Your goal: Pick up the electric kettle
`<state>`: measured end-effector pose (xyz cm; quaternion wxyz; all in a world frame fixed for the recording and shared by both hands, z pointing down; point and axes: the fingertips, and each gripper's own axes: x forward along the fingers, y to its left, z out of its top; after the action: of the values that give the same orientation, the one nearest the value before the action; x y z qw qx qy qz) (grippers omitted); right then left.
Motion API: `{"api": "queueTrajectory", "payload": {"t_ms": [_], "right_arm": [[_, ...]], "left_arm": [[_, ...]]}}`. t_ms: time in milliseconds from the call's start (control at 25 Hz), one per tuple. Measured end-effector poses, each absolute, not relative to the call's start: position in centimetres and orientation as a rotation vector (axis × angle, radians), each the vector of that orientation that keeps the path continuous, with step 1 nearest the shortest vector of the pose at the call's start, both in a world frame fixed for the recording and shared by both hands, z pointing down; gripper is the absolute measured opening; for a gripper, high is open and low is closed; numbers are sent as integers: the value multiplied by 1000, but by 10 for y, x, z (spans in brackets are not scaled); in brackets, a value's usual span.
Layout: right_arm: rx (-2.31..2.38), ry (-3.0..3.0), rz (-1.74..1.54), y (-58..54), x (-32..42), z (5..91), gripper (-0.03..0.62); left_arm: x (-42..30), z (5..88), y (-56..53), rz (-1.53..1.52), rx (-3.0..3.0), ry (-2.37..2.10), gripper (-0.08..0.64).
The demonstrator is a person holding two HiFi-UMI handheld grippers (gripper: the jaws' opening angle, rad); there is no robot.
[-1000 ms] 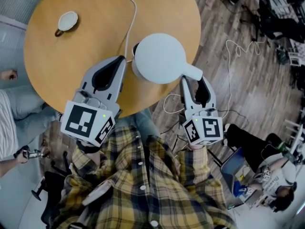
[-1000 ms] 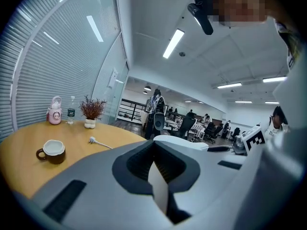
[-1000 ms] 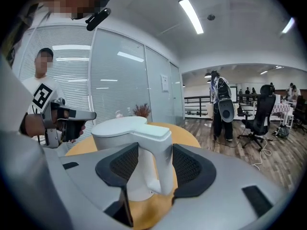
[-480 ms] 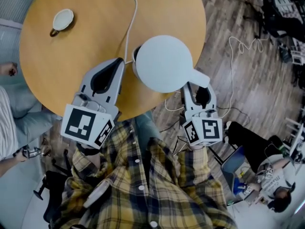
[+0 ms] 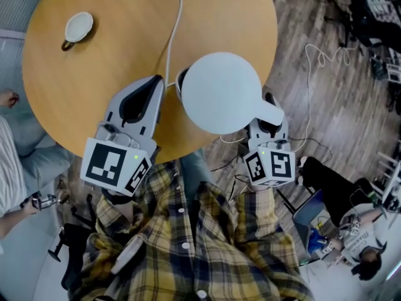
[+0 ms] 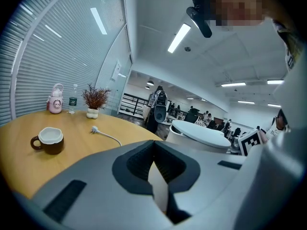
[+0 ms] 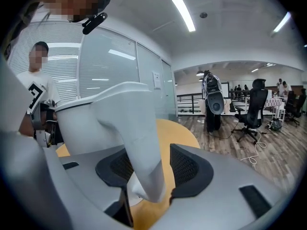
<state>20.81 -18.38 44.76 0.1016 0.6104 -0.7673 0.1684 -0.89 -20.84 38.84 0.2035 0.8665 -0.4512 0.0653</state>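
Table: round wooden table (image 5: 94,74), with our white electric kettle (image 5: 219,93) over its near right edge
Right claw (image 7: 148,174): clamped on the kettle's handle (image 7: 139,133)
Left claw (image 5: 153,83): together, empty, beside the kettle
Risk: we judge the smooth handle may twist between the pads, tipping the kettle
Around: white power cord (image 5: 175,24) close behind could snag; brown mug (image 5: 76,28) well apart

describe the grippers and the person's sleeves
Both the left gripper and right gripper have light grey moulded bodies with black ribbed jaw pads. Each carries a white cube with black square markers. The sleeves are yellow and dark plaid.
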Motion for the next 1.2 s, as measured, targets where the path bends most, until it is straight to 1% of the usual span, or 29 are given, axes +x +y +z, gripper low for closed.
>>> {"api": "queueTrajectory", "payload": {"t_ms": [160, 280, 440, 560, 680, 1200], "right_arm": [[1830, -2269, 496, -192, 211, 449, 218], [1837, -2277, 479, -197, 213, 448, 204], [1842, -2302, 442, -200, 204, 443, 158], [1854, -2295, 398, -205, 203, 441, 101], [1860, -2273, 354, -206, 204, 438, 74], [1934, -2242, 326, -217, 209, 433, 66]], "left_arm": [[-6, 392, -212, 189, 2415, -1255, 3], [-4, 393, -215, 189, 2411, -1256, 3], [-10, 391, -215, 185, 2410, -1262, 3], [-12, 393, -217, 184, 2405, -1268, 3], [-12, 390, -218, 185, 2401, -1274, 3], [-18, 378, -218, 169, 2401, -1320, 3]]}}
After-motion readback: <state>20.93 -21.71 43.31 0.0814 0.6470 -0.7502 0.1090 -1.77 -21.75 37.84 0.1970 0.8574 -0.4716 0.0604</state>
